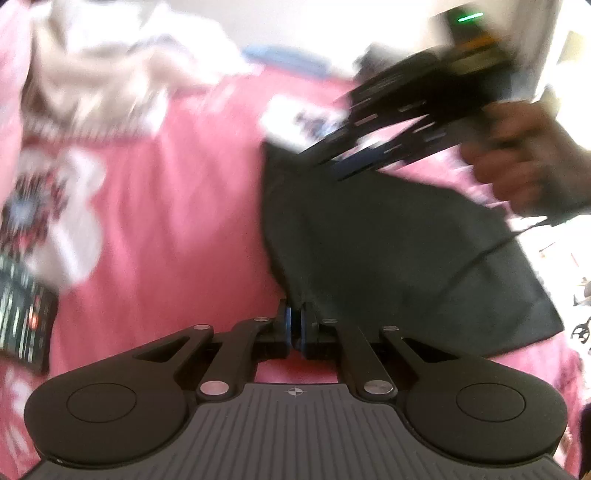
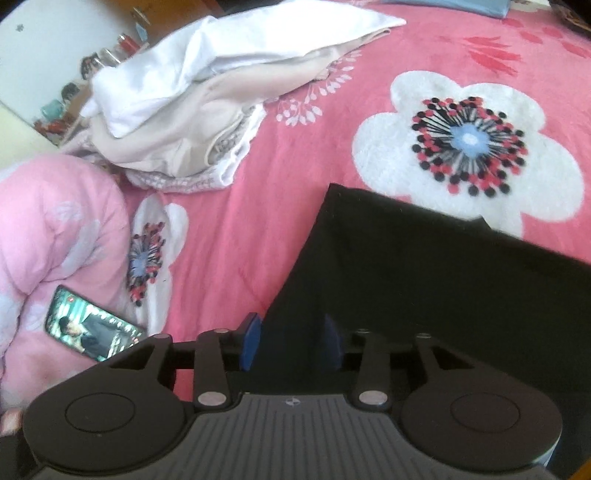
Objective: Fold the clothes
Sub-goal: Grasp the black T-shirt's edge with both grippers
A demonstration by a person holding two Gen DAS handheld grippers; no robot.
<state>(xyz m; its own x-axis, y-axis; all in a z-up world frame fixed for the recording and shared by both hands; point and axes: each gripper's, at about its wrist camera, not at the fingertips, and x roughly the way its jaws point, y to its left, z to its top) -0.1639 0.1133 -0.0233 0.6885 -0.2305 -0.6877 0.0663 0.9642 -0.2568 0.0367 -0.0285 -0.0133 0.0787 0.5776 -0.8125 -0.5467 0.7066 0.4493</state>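
Observation:
A black garment lies flat on the pink flowered blanket. My left gripper is shut, its blue pads pinching the garment's near corner. In the left wrist view the right gripper hovers blurred over the garment's far edge, held by a hand. In the right wrist view the black garment fills the lower right. My right gripper stands open there, with the cloth's edge lying between its blue pads, which do not press on it.
A heap of white and beige clothes lies at the back left of the blanket. A lit phone rests beside a pink quilt on the left. A blue item sits at the far edge.

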